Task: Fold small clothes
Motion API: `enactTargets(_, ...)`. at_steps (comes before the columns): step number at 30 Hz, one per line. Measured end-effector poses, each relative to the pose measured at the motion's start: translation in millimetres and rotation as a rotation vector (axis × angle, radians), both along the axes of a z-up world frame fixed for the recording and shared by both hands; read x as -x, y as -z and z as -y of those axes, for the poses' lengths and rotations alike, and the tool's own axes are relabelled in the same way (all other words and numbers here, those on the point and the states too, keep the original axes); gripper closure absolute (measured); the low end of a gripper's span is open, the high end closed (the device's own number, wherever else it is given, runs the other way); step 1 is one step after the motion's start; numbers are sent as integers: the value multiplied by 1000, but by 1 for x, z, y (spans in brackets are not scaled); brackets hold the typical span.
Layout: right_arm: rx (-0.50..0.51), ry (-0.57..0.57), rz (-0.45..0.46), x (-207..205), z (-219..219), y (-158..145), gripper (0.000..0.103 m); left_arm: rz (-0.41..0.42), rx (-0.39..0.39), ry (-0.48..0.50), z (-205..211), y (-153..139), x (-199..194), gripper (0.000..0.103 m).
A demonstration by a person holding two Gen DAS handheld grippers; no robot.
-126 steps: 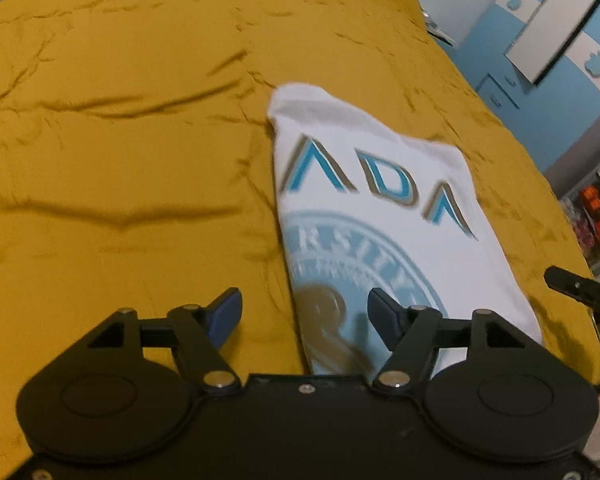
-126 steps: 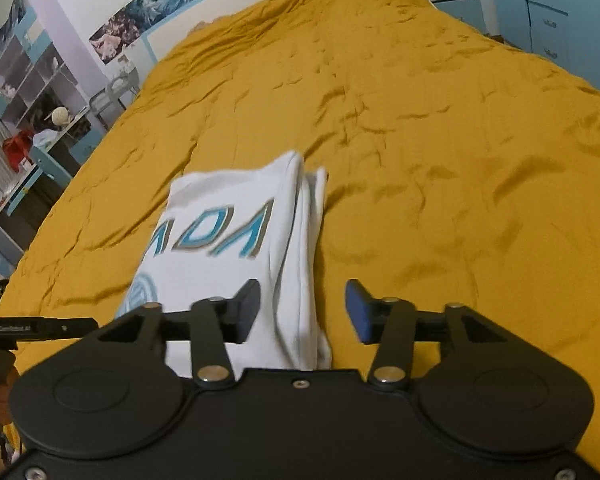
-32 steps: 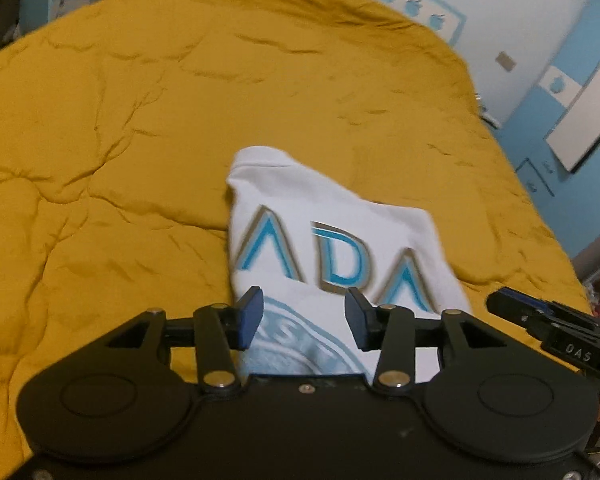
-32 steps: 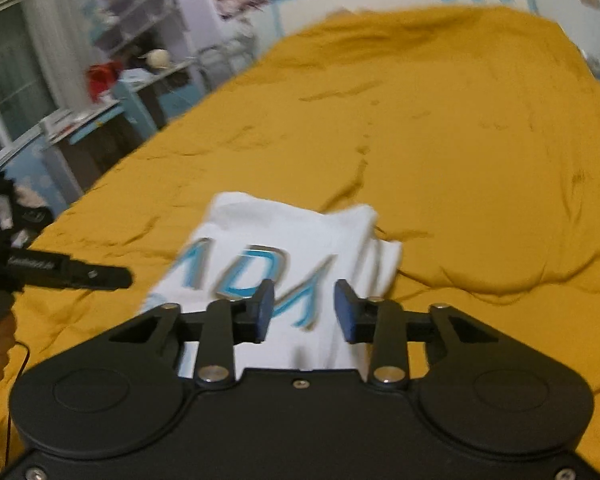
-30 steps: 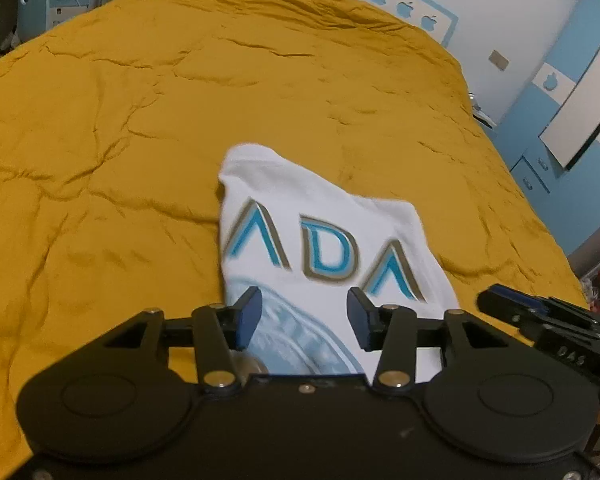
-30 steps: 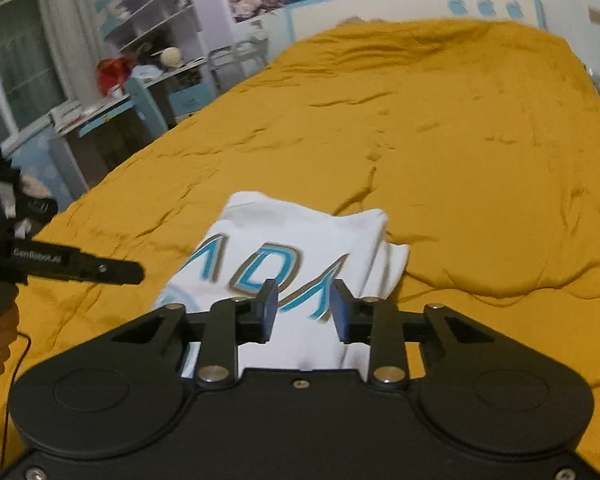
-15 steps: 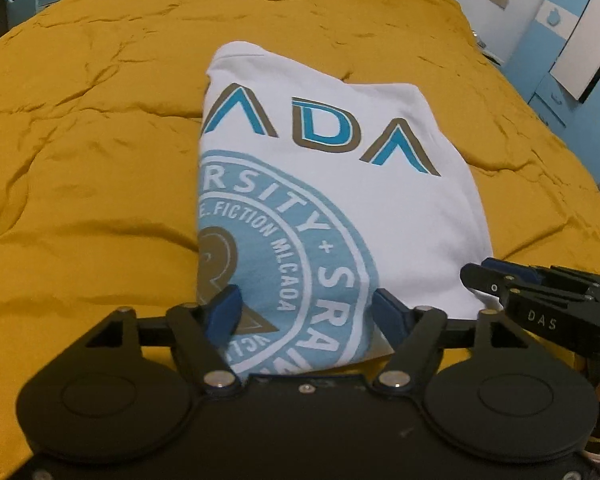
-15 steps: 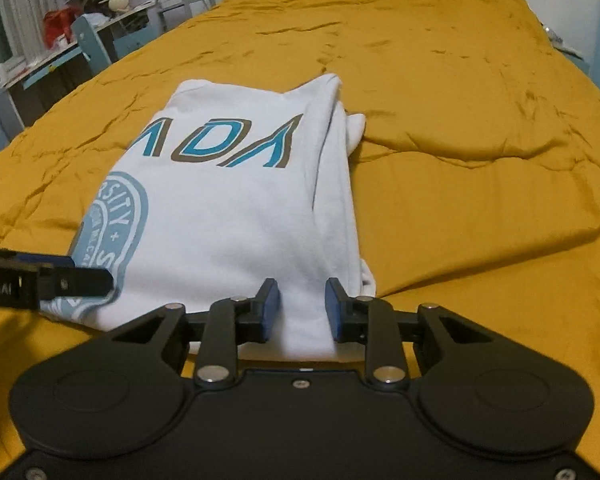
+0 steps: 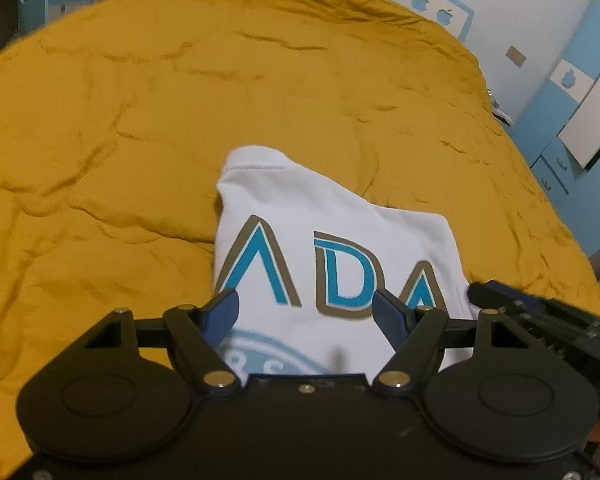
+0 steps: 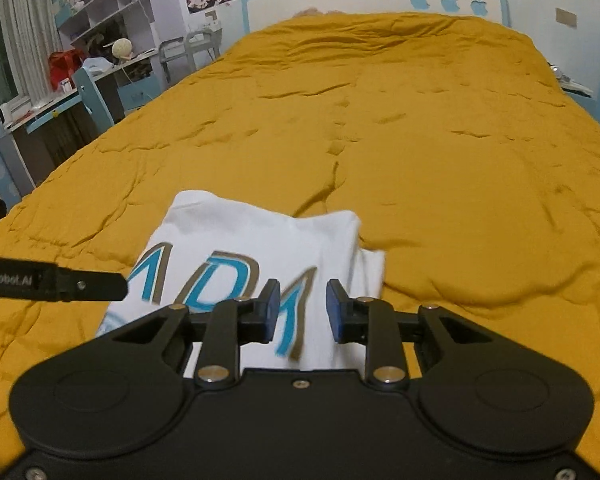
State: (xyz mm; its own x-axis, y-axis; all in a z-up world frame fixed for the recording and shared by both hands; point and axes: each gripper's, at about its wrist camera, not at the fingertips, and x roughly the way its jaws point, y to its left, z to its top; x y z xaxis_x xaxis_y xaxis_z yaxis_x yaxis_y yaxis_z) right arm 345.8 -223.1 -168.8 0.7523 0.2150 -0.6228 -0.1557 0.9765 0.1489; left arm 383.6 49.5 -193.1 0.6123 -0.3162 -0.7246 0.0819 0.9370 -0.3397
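Left gripper: jaws spread wide, having just been opening; nothing pinched. The white T-shirt shows between and beyond the blue pads, apparently below them and not pressed. Right gripper: jaws narrowly parted, pads not visibly pressing on cloth; the shirt's right folded edge lies beyond the gap.

The T-shirt lies folded into a narrow panel on the mustard bedspread, at its near end, print upward. Its far left corner bulges slightly; a second layer juts out past its right edge.

Step in hand, as judged: taking the near hem for the next fold, away toward the collar end. To do it well, each gripper should bite all layers at a near corner, both at equal depth. They should lift together and lay the hem square with the far edge. The loose right-hand layer needs tucking in first, or it will skew.

Legible writing: "ADA" in large blue, brown-outlined letters on the shirt; below it part of a pale blue round seal, its lettering unreadable here. The left gripper's side reads "enRobot.AI" in the right wrist view. Beyond the bedspread, apple symbols mark the headboard.
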Motion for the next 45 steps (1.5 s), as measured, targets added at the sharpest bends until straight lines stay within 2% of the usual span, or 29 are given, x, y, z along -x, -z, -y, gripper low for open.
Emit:
enactTargets(2, 15, 0, -26, -14, -7, 12, 77, -32, 18, -7, 2, 12, -7, 27)
enactTargets(7, 35, 36, -102, -29, -6, 42, 78, -71, -2, 2, 8, 41, -16, 27)
enactTargets(10, 27, 29, -119, -30, -4, 52, 78, -66, -2, 27, 12, 48, -19, 18)
enactTargets(14, 9, 35, -96, -24, -3, 42, 78, -57, -21, 19, 14, 41, -19, 19)
enactTargets(16, -14, 47, -76, -18, 3, 33, 78, -49, -5, 10, 12, 29, -8, 19)
enactTargets(22, -57, 54, -28, 32, 12, 0, 76, 16, 29, 20, 4, -4, 46, 19)
enactTargets(25, -50, 39, -26, 57, 12, -6, 76, 12, 59, 34, 4, -7, 74, 19)
enactTargets(28, -26, 32, -42, 75, 9, 1, 76, -27, 82, 32, 7, 1, 92, 19)
enactTargets(32, -20, 59, -97, 83, 9, 20, 76, -88, 72, 23, 13, 21, 101, 19)
enactTargets(35, 49, 74, -114, 86, 8, 37, 75, -83, 40, 35, 17, 34, 103, 18)
enactTargets(38, 24, 80, -134, 87, 14, 49, 72, -70, 12, 55, 21, 40, 104, 14)
enactTargets(42, 22, 87, -140, 85, 15, 50, 70, -65, -25, 57, 26, 36, 103, 13)
enactTargets(44, 29, 87, -139, 85, 14, 45, 70, -65, -21, 45, 29, 31, 101, 13)
enactTargets(45, 29, 87, -134, 88, 13, 42, 66, -64, -8, 35, 28, 27, 102, 14)
